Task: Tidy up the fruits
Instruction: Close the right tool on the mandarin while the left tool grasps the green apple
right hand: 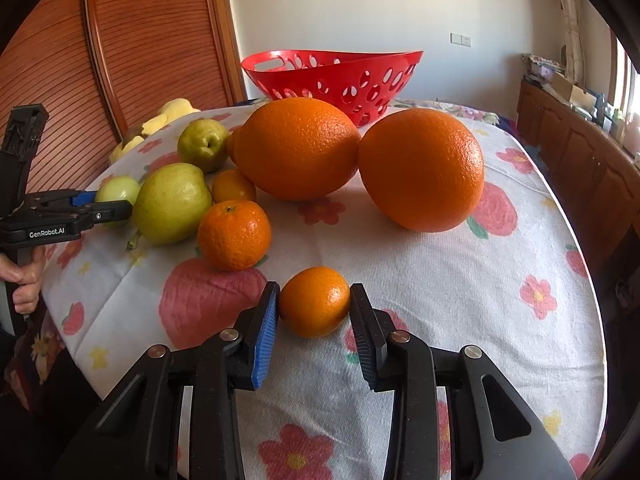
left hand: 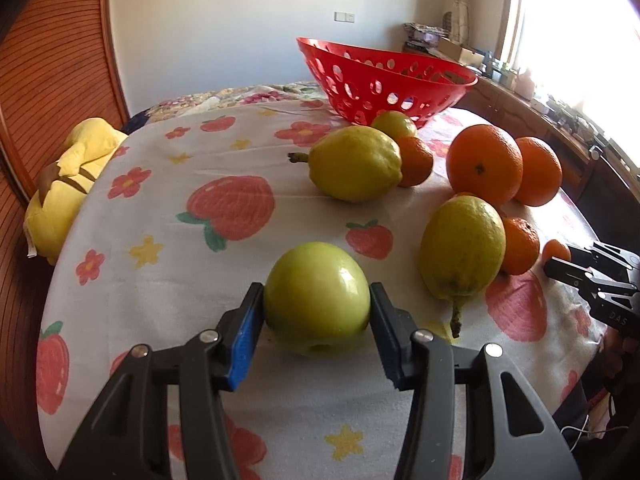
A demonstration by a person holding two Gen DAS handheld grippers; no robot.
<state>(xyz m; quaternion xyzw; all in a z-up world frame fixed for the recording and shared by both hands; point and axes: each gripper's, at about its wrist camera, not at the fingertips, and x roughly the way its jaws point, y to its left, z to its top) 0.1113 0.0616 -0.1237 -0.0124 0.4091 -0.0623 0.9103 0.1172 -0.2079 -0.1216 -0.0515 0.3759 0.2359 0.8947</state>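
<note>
Surface: I see a round table point(right hand: 500, 264) under a white cloth point(left hand: 168, 208) printed with strawberries and flowers.
Landmark: I take the red perforated basket point(right hand: 336, 76), standing at the far edge.
Just before the basket: two large oranges point(right hand: 298, 148) point(right hand: 422, 168), touching.
Left of those, nearer me than the basket: two yellow-green pears point(right hand: 172, 202) point(right hand: 202, 144), two small mandarins point(right hand: 234, 234) point(right hand: 233, 186).
Farthest from the basket: one small mandarin point(right hand: 314, 300), one green apple point(left hand: 316, 292).
</note>
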